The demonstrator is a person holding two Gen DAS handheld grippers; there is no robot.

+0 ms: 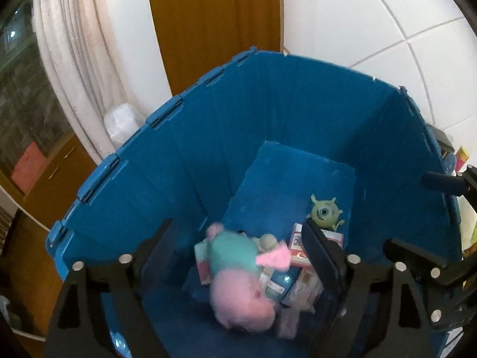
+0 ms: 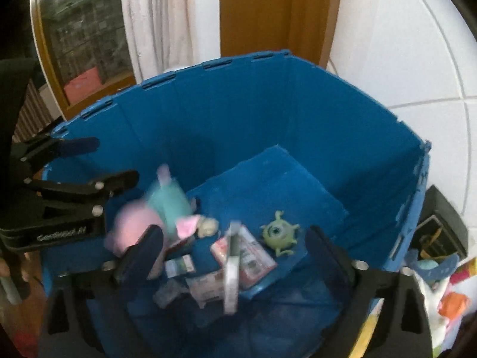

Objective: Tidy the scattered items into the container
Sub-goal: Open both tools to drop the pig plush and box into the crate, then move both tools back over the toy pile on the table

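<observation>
A tall blue folding bin (image 1: 184,161) fills both views (image 2: 342,125). Inside it lie a pink and teal plush (image 1: 238,271), motion-blurred, several small cartons (image 1: 301,280) and a green one-eyed monster toy (image 1: 325,211). My left gripper (image 1: 238,238) is open above the bin, with the blurred plush between its fingers and apart from them. My right gripper (image 2: 235,241) is open over the bin. A blurred white flat box (image 2: 231,271) stands on edge between its fingers, touching neither. The plush (image 2: 155,214), cartons (image 2: 247,253) and monster toy (image 2: 278,232) show there too. The left gripper (image 2: 77,197) shows at left.
A white tiled floor (image 1: 387,15), a wooden door frame (image 1: 208,24) and a pale curtain (image 1: 74,59) surround the bin. Loose toys and a black box (image 2: 438,232) lie on the floor to the bin's right. A glass-fronted wooden cabinet (image 2: 80,38) stands behind.
</observation>
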